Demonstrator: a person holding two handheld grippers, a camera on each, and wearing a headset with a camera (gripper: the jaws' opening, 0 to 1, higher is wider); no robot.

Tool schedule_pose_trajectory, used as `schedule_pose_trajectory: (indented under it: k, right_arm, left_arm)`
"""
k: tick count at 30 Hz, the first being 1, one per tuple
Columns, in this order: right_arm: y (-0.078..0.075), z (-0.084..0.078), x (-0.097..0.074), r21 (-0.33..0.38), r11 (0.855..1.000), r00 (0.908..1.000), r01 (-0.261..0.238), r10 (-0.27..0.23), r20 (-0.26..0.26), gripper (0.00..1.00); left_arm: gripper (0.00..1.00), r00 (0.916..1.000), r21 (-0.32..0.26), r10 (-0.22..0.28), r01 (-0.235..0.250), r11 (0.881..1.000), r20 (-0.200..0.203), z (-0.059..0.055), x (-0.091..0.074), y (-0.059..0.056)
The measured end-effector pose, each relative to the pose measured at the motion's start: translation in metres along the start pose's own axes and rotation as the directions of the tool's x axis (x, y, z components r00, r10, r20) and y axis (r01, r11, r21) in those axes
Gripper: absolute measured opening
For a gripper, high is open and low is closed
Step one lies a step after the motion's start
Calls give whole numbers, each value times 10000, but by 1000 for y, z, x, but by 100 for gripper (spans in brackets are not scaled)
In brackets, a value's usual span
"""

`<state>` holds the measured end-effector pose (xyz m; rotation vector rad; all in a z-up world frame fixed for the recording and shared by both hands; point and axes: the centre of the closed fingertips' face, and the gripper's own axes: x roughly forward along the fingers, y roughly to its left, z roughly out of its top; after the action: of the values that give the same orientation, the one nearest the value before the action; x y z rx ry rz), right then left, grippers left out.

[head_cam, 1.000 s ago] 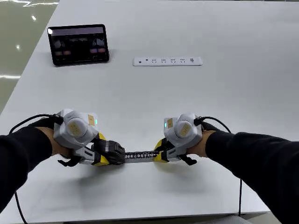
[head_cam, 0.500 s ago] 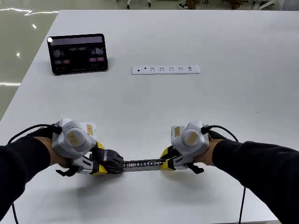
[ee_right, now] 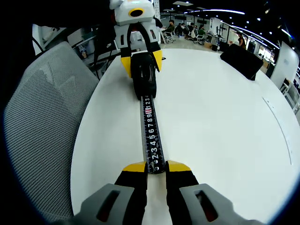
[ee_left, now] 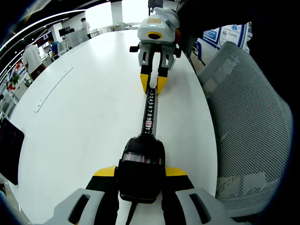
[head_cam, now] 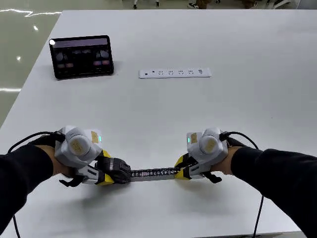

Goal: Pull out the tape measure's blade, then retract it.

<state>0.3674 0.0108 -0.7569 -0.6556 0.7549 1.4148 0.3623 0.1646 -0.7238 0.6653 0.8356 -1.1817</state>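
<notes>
Head view, change: the right gripper has drawn further from the left gripper than a second ago, so more of the blade lies bare between them; the pull-out looks well under way and retraction is not yet begun
Head view, holds: the left gripper's jaws are clamped on the black tape measure case, which sits near the front edge of the white table; the right gripper's jaws pinch the blade's free end
Head view, far side: a dark tablet and a white power strip lie well apart from the work
Left gripper view, case: chunky, rounded and rubbery-looking, pressed on both sides by yellow-tipped jaws; the blade runs straight from it to the other gripper
Left gripper view, surroundings: a grey mesh chair stands beside the table edge
Right gripper view, grip: the jaws are almost closed, their tips on either side of the blade's end
Right gripper view, blade: a thin, flat, stiff strip with printed numerals and one red mark, taut over the smooth matt tabletop; whether it touches the surface cannot be told
</notes>
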Motion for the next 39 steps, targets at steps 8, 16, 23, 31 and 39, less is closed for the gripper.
schedule_pose_trajectory:
  k: [8, 16, 23, 31, 39]
  right_arm:
    - [-4, -9, -7, 146, 9999, 10000, 3, -3, -2, 10]
    - [-4, -17, -14, 202, 9998, 10000, 23, -22, -52, 10]
    - [-6, -23, -20, 301, 9995, 10000, 27, -25, -51, 9]
    - [-6, -28, -24, 345, 9994, 10000, 35, -32, -83, 9]
    - [-7, -32, -27, 313, 9995, 9999, 38, -35, -102, 9]
  left_arm:
    - [31, 10000, -25, 0, 0, 10000, -7, 1, -1, 0]
    - [31, 10000, -46, 22, -22, 10000, -10, 0, 0, 1]
    - [31, 10000, -50, 66, -66, 10000, -29, 0, 0, 1]
    - [31, 10000, -57, 77, -78, 10000, -50, 0, 1, 1]
    - [31, 9999, -75, 101, -102, 9999, -48, 0, 0, 0]
